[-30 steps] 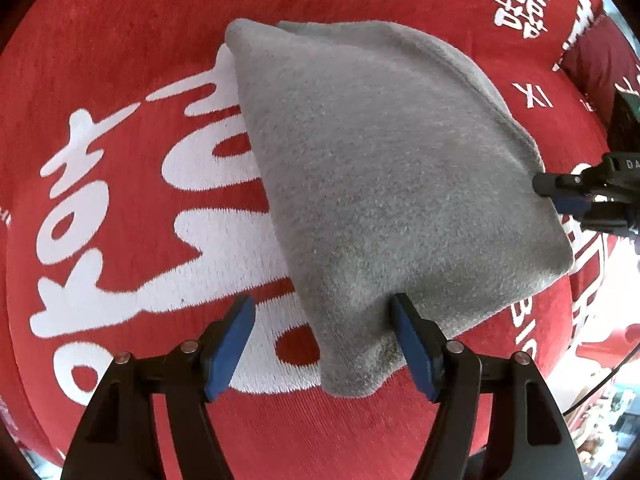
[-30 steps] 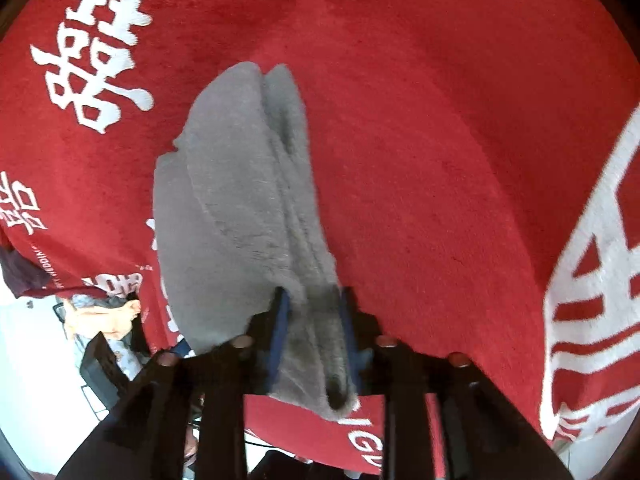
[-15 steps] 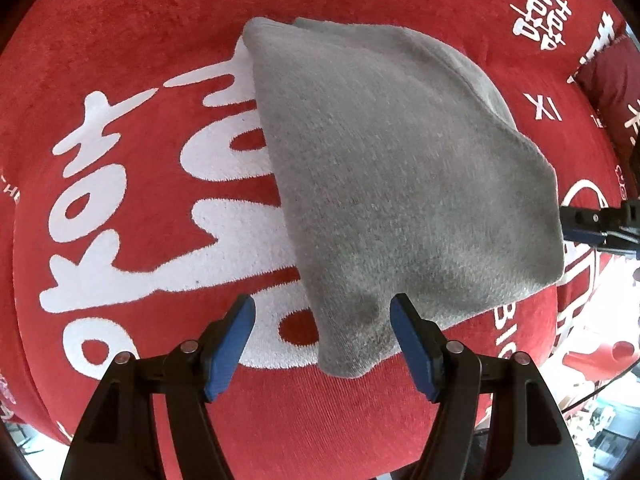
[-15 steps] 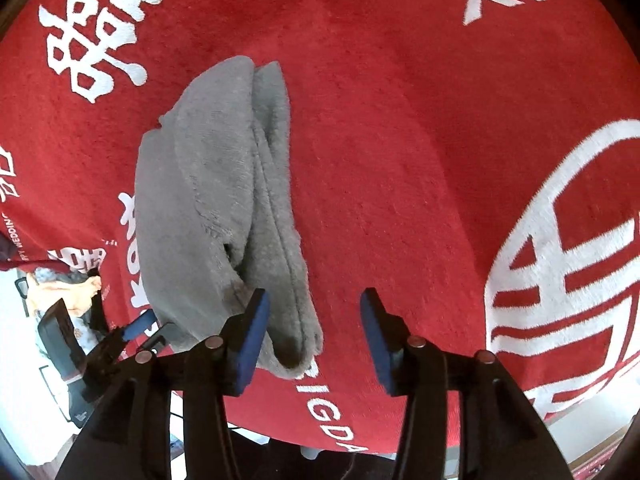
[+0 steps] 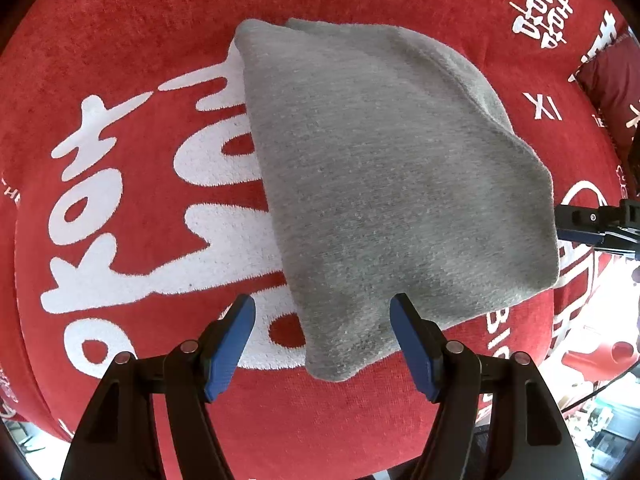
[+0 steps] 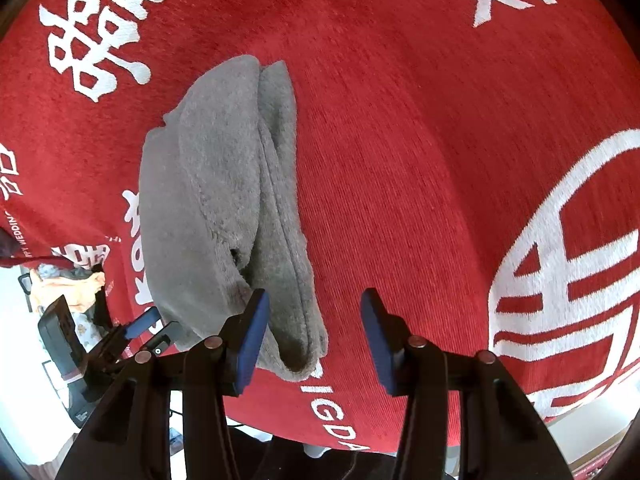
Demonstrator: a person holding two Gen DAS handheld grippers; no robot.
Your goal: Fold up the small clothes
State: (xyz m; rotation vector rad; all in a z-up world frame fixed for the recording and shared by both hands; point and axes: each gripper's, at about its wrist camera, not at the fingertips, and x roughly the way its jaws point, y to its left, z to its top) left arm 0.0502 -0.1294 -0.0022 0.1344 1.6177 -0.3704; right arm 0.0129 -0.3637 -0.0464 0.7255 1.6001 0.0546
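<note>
Item: grey garment (image 5: 392, 184), folded into a thick wad of several layers, lying flat on the red cloth (image 5: 132, 40) with white characters that covers the work surface; its near corner reaches close to the cloth's front edge. My left gripper (image 5: 322, 338): jaws wide apart, nothing held, blue pads straddling the garment's near corner without touching it as far as I can tell. My right gripper (image 6: 314, 330): jaws wide apart, nothing held, its left pad just beside the stacked layer edges at the garment's end (image 6: 224, 208). Step in hand, by my judgement: a fold is laid down and released; either a last fold or smoothing remains. Next move would call for closing on all layers at one edge together, since the plies gape at the right-hand end and could slip apart. Other items: dark red cloth piece (image 5: 604, 80) near the far right corner; orange and patterned fabric heap (image 6: 66, 288) below the cloth's left edge, off the surface. Neither obstructs the garment.
</note>
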